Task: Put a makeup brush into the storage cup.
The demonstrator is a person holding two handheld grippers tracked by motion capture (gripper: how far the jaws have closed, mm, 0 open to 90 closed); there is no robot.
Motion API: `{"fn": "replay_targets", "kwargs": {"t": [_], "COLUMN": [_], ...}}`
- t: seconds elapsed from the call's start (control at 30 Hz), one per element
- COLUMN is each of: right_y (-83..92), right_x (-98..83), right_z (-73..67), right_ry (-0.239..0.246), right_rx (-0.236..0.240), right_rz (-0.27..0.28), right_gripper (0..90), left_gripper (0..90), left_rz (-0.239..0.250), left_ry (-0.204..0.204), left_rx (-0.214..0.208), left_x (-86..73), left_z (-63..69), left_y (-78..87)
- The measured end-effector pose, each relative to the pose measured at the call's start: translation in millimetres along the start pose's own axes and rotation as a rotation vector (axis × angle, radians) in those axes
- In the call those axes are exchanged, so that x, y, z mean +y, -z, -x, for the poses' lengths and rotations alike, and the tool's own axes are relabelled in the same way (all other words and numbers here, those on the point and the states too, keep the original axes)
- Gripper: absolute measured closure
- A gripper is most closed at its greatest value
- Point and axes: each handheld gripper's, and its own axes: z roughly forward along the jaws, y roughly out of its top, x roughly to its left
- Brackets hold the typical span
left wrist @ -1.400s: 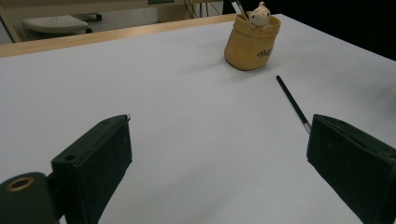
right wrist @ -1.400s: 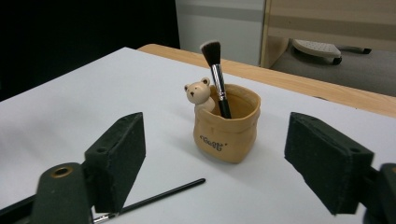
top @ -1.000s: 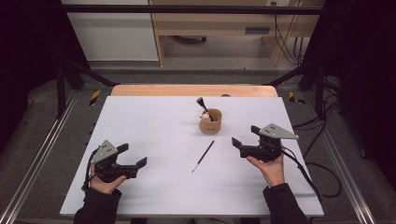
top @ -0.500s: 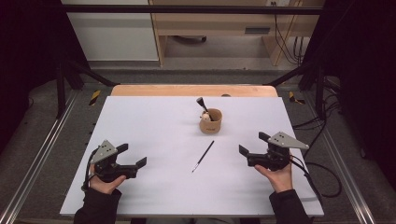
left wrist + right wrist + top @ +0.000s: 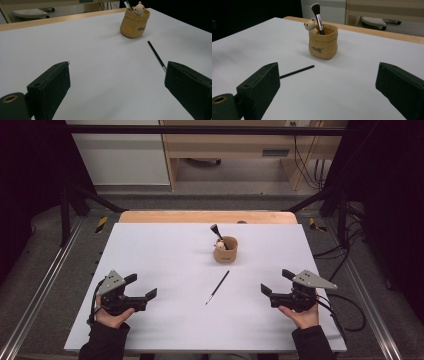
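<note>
The thin black stick-like brush [image 5: 217, 287] lies loose on the white table [image 5: 165, 245], not yet in the tan fabric pot [image 5: 226, 251] that already holds a black-handled makeup brush [image 5: 216, 233], so the pick-up and placing seem still to come. It rests between the left gripper [image 5: 141, 287] and the right gripper [image 5: 274, 283], well apart from both; both grippers are spread and empty, the right's jaws having just been opening with nothing between them.

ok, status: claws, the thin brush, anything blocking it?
Left claw open, empty. Right claw open, empty, jaws just opening wider. Thin brush flat on white table, between them. Pouch beyond it, apart; path clear.
</note>
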Motion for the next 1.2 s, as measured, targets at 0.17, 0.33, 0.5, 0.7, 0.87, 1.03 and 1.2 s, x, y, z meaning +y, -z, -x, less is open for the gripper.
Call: {"fn": "replay_targets", "kwargs": {"t": [0.17,0.33,0.5,0.7,0.87,1.03,1.2], "right_y": [3.5,4.7,5.6,6.3,6.8,7.7,7.9], "right_x": [-2.0,-2.5,-2.4,-2.9,-3.2,-2.6,-2.3], "right_z": [0.9,1.7,1.7,3.1,4.3,4.6,5.2], "right_ry": [0.001,0.002,0.000,0.006,-0.001,-0.005,-0.001], "right_rx": [-0.009,-0.014,-0.016,-0.022,-0.024,-0.025,-0.026], "right_rz": [-0.001,0.001,0.001,0.002,-0.001,0.006,0.007], "right_gripper": [5.9,5.9,5.9,5.9,5.8,5.9,5.9], "left_gripper": [5.7,5.7,5.7,5.8,5.8,5.8,5.8], "left_rz": [-0.004,-0.006,-0.006,-0.001,0.000,0.002,-0.006], "left_ry": [-0.004,-0.004,-0.003,-0.006,-0.012,-0.026,-0.039], "left_rx": [0.000,0.000,-0.005,-0.014,-0.017,-0.026,-0.031], "left_x": [-0.1,-0.2,-0.1,2.1,5.3,12.2,17.9], "left_z": [0.7,0.4,0.3,3.4,5.3,10.1,14.9], "left_y": [-1.4,-1.6,-1.9,-3.0,-4.6,-7.6,-11.4]}}
